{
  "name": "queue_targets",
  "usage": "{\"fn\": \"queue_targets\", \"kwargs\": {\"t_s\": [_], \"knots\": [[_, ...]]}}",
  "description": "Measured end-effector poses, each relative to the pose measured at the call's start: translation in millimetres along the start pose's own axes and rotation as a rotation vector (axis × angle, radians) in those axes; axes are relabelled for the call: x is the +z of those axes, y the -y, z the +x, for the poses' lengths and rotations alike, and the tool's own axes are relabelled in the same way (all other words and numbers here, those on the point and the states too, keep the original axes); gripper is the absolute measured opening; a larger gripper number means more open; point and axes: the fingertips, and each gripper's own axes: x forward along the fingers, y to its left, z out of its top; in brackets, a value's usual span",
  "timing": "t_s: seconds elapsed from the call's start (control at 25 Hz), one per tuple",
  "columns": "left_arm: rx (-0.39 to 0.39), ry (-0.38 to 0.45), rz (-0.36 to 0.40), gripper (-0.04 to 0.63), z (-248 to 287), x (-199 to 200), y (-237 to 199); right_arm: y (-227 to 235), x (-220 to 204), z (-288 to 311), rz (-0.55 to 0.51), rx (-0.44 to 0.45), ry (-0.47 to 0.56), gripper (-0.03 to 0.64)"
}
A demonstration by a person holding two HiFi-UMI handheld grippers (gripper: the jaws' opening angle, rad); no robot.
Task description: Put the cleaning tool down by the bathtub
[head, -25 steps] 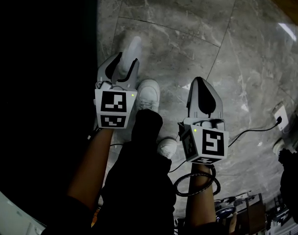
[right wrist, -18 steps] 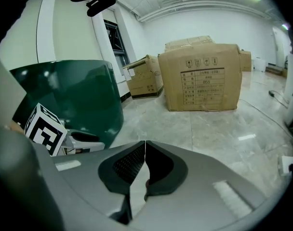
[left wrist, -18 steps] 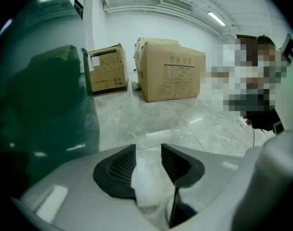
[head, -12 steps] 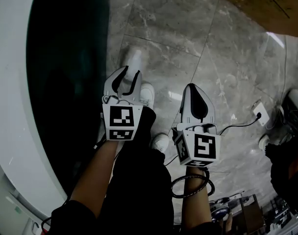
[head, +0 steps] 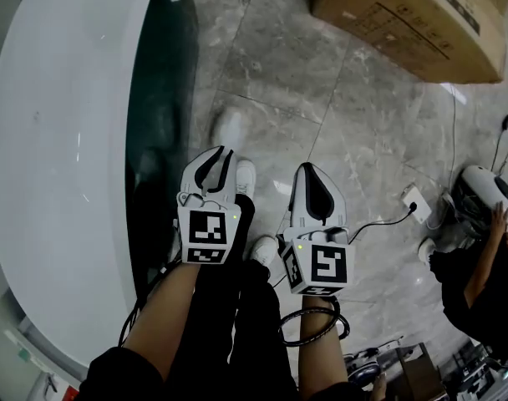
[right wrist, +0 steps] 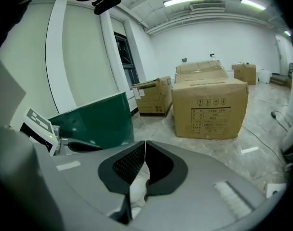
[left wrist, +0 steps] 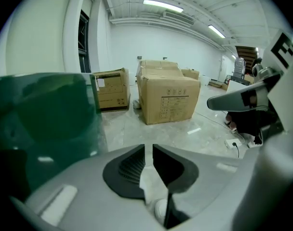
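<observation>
The head view looks steeply down from above the person's legs, just beside the bathtub point(head: 62, 140), and takes in the floor point(head: 321, 82) out to the cardboard box point(head: 413, 15) well beyond the tub. The cameras on the left gripper point(head: 216, 153) and right gripper point(head: 314, 170) face roughly level along the tub's green wall, the left one nearer to it. Both share that wall, the floor and the box with the head view.
</observation>
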Motion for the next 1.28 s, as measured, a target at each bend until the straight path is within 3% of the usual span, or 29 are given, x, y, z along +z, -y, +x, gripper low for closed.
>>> {"fn": "queue_targets", "kwargs": {"t_s": [0.32, 0.6, 0.88, 1.04, 1.28], "knots": [[-0.013, 0.062, 0.015, 0.002, -67, 56, 7, -20, 53, -54, 0.004, -0.004, 0.041, 0.012], [0.006, 0.114, 0.011, 0.002, -129, 115, 12, -41, 110, -109, -0.005, 0.008, 0.083, 0.012], [0.033, 0.242, 0.060, 0.002, -195, 193, 18, -56, 186, -167, -0.015, 0.006, 0.208, 0.012], [0.050, 0.274, 0.081, 0.000, -236, 220, 24, -65, 221, -197, -0.046, 0.016, 0.241, 0.010], [0.096, 0.294, 0.013, 0.000, -279, 240, 24, -67, 263, -239, -0.076, 0.009, 0.313, 0.008]]}}
